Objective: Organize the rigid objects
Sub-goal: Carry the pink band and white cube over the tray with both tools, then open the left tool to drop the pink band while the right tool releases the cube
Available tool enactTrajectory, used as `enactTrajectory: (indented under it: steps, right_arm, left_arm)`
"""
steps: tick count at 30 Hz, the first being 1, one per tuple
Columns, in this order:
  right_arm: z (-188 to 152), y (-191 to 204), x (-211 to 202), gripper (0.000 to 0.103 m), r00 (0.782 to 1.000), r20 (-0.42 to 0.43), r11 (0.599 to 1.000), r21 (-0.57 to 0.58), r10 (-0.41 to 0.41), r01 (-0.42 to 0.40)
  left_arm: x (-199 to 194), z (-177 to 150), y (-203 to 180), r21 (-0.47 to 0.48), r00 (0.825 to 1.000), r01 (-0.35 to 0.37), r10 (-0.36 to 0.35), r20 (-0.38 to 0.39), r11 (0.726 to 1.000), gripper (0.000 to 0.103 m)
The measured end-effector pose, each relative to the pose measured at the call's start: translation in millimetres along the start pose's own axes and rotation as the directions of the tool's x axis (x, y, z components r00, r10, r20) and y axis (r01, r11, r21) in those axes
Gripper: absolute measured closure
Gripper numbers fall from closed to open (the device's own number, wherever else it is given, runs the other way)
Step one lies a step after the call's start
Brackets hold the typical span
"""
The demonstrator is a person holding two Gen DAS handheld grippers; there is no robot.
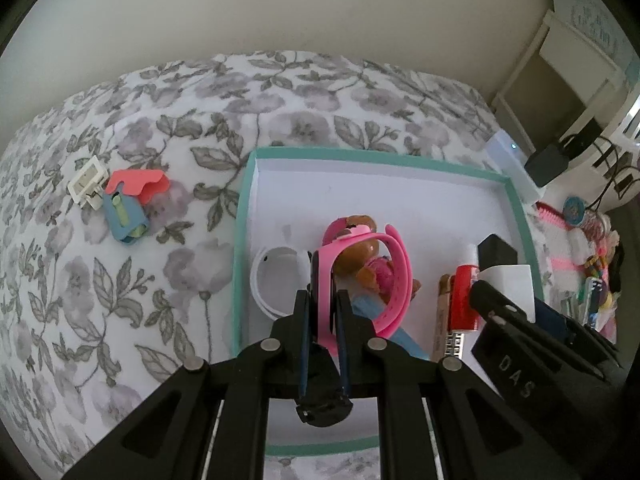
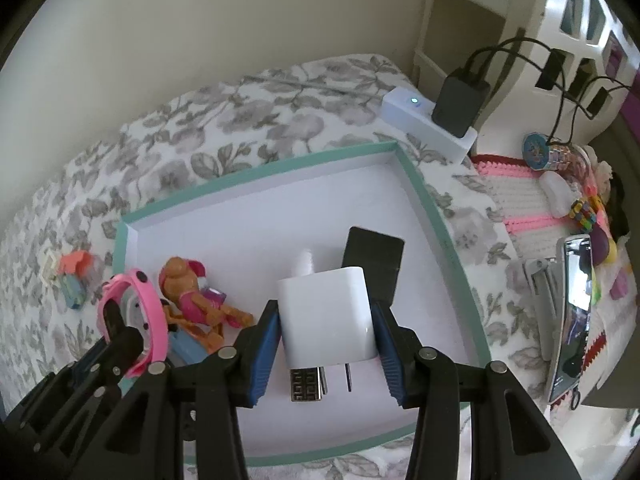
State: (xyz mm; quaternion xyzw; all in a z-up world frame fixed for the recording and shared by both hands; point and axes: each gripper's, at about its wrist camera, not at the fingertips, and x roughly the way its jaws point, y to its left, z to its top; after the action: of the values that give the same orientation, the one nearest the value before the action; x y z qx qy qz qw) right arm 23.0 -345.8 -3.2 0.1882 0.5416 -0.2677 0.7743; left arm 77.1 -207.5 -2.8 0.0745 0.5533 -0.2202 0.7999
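Note:
My left gripper (image 1: 322, 296) is shut on the black body of a pink strap watch (image 1: 396, 276), held above a teal-rimmed white tray (image 1: 240, 240). Under the watch lie a brown toy dog (image 1: 364, 252) and a white band (image 1: 264, 280). In the right wrist view my right gripper (image 2: 326, 322) is shut on a white charger cube (image 2: 320, 300), prongs pointing toward the camera, above the same tray (image 2: 432, 208). A patterned lighter (image 2: 306, 386) and a black box (image 2: 374, 256) lie beneath it. The left gripper (image 2: 116, 320) with the watch (image 2: 156, 320) hangs to its left.
A red lighter (image 1: 464, 300) lies in the tray. On the floral bedspread left of the tray sit a coral-and-blue toy (image 1: 128, 208) and a small white piece (image 1: 86, 180). Right of the tray are a white power block (image 2: 424, 124), a pink crochet mat (image 2: 520, 196) and a phone (image 2: 572, 312).

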Motion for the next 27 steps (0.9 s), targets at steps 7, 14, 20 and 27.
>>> enactTrajectory:
  steps: [7, 14, 20, 27]
  right_arm:
    - [-4, 4, 10, 0.054, 1.000, -0.025, 1.000, -0.015, 0.003, -0.003]
    - [-3, 5, 11, 0.053, 1.000, -0.028, 1.000, -0.023, -0.008, 0.008]
    - [-3, 6, 10, 0.053, 1.000, -0.023, 1.000, -0.022, -0.011, 0.011]
    - [-2, 7, 6, 0.053, 1.000, -0.010, 1.000, -0.027, -0.011, 0.010]
  left_arm:
    - [12, -2, 5, -0.008, 0.999, -0.011, 0.011, -0.033, 1.000, 0.091]
    - [14, -2, 6, -0.003, 0.999, -0.015, 0.015, -0.035, 1.000, 0.091]
    - [15, -2, 7, -0.011, 0.999, -0.018, 0.018, -0.041, 1.000, 0.068]
    - [9, -1, 9, -0.022, 1.000, -0.006, 0.005, -0.027, 1.000, 0.065]
